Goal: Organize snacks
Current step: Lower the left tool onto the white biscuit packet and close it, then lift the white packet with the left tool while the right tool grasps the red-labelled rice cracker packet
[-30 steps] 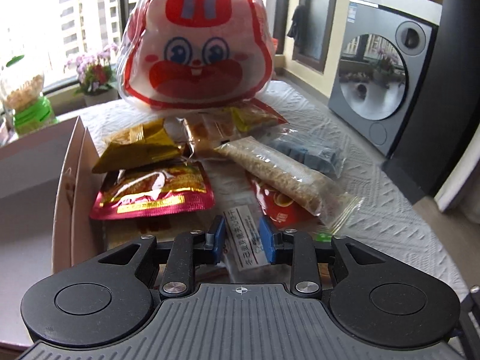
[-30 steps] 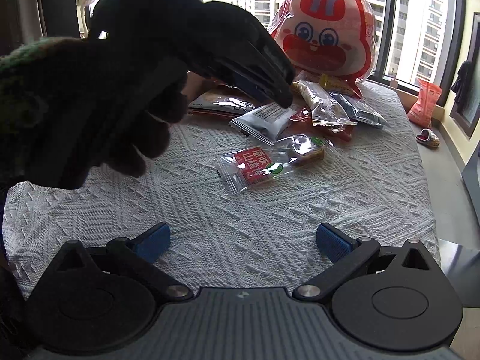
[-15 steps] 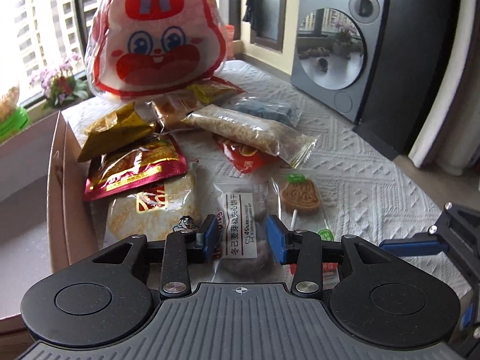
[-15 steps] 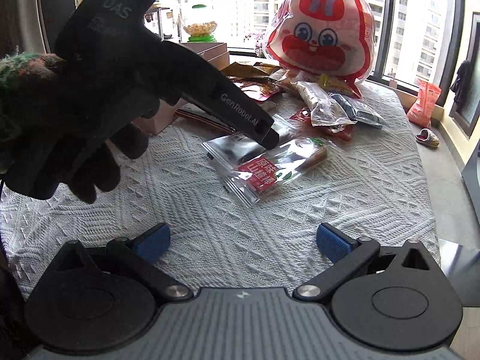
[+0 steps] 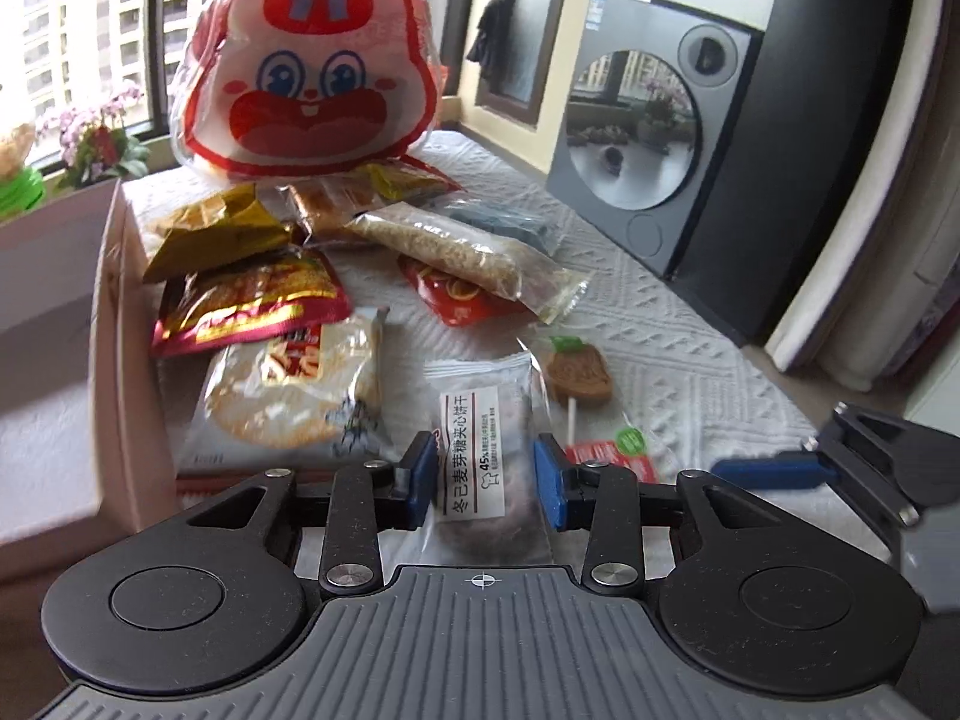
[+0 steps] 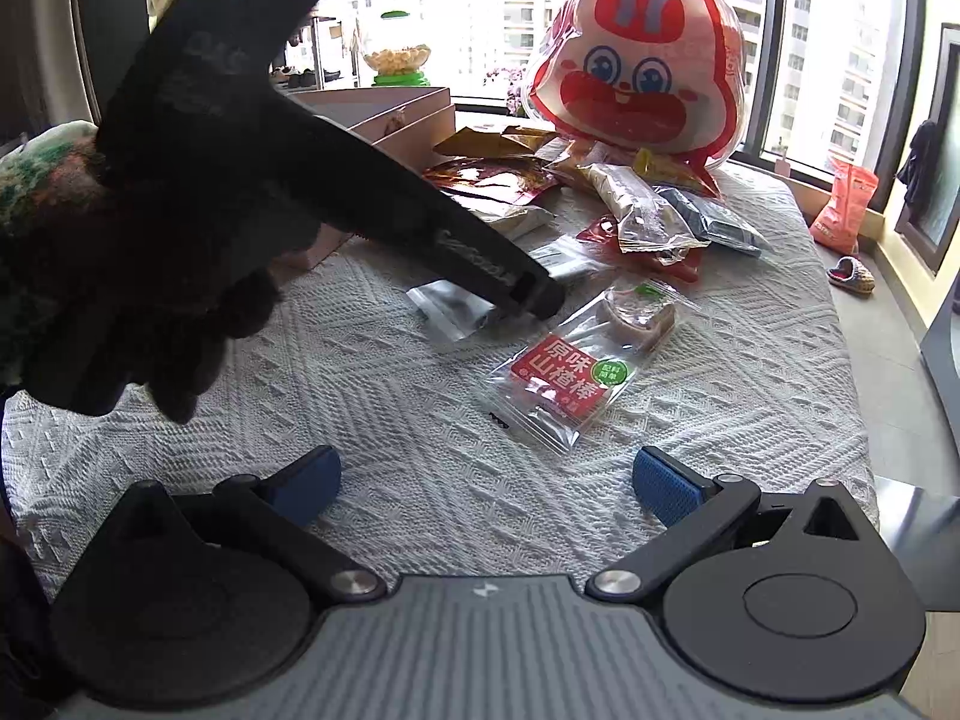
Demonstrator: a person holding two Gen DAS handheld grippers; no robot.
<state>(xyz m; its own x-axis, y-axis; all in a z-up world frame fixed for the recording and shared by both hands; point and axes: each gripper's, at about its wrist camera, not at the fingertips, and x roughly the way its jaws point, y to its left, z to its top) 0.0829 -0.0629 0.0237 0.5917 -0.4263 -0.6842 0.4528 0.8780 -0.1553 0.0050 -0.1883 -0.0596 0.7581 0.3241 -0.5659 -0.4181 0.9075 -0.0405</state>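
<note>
Between the blue pads of the left gripper (image 5: pixel 487 480), a grey biscuit packet (image 5: pixel 485 468) is bracketed on the white worktop (image 5: pixel 672 348), though contact cannot be told. Well apart are held the right gripper's (image 6: pixel 485 480) pads, near a red-labelled hawthorn packet (image 6: pixel 570 375).

Surface: white textured cloth (image 6: pixel 750 372), woven diamond pattern, covering the whole top.
Windows: dark-framed panes (image 6: pixel 774 30) along the far side; daylight, bright; high-rise blocks outside.
Sill: potted pink flowers (image 5: pixel 99 141); a green-based jar (image 6: pixel 396 63) of pale contents.
Appliance: 1 grey front-loading machine (image 5: pixel 648 138) with a round mirrored door, standing on the floor beside a dark panel (image 5: pixel 822 138).
Walls: pale yellow.
Floor items: 1 orange bag (image 6: pixel 843 204) and 1 slipper (image 6: pixel 852 277) near the window corner.
</note>
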